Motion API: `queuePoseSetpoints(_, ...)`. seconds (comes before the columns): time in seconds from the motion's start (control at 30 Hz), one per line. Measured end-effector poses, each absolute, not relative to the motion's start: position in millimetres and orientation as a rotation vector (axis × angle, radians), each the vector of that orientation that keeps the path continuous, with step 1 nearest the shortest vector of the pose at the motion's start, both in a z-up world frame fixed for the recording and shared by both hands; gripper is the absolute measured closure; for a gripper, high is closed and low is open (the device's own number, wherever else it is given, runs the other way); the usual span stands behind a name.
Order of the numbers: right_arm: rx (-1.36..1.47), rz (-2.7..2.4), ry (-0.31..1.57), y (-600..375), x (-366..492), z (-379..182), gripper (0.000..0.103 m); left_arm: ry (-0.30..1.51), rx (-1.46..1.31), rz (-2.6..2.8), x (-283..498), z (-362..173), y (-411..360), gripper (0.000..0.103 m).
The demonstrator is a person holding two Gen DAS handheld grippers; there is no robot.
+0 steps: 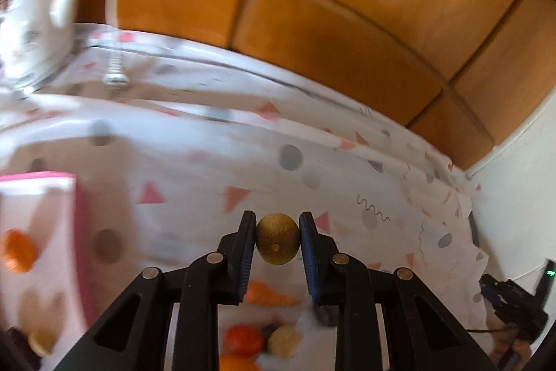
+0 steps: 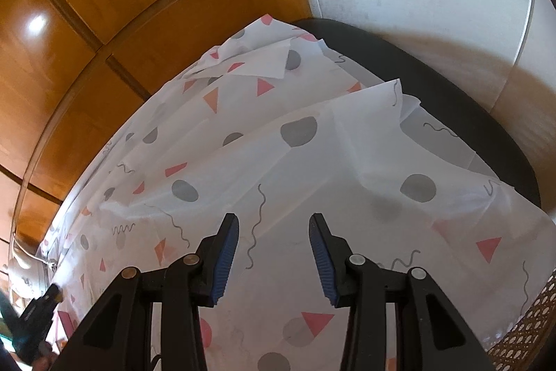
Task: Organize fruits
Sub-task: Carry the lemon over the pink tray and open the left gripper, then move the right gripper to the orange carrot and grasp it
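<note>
Item: fruit sorting on a patterned tablecloth (image 1: 208, 141), one piece in transit.

Pink box (image 1: 38, 214) at left; left gripper (image 1: 278, 240) clamps a kiwi (image 1: 278, 239) above the cloth; carry level, keep squeeze gentle. Right gripper (image 2: 274, 249) parted, empty.

Blurred fruits (image 1: 264, 338) behind hand-held gripper (image 1: 277, 240); pink-edged box (image 1: 41, 232) edge-cropped.
</note>
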State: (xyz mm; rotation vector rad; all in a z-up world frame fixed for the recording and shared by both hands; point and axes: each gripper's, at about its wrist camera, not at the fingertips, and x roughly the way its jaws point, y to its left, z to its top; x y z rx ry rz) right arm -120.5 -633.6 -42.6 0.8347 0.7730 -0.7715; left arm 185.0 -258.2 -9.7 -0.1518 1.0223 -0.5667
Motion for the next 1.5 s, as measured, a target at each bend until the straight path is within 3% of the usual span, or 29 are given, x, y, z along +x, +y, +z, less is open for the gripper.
queuePoseSetpoints(0.33, 0.808, -0.755, 0.790, -626, -117, -41, 0.060, 0.952, -0.301, -0.396, 169, 21, -107, 0.077)
queuePoseSetpoints(0.53, 0.800, -0.761, 0.796, -624, -117, -40, 0.060, 0.992, -0.323, -0.234, 158, -12, -34, 0.077)
queuePoseSetpoints(1.0, 0.765, -0.799, 0.839, -623, -113, -45, 0.060, 1.068, -0.253, -0.080, 166, -82, 0, 0.077)
queuePoseSetpoints(1.03, 0.765, -0.801, 0.842, -622, -113, -45, 0.060, 1.067, -0.258, -0.084, 164, -83, 1, 0.076)
queuePoseSetpoints(1.1, 0.762, -0.803, 0.849, -622, -112, -45, 0.060, 1.047, -0.264, -0.086, 158, -81, 2, 0.064)
queuePoseSetpoints(1.33, 0.753, -0.811, 0.861, -621, -111, -47, 0.060, 0.988, -0.255, -0.048, 133, -66, 8, 0.061)
queuePoseSetpoints(1.5, 0.740, -0.814, 0.871, -619, -109, -47, 0.060, 0.910, -0.212, -0.021, 100, -53, 13, 0.047)
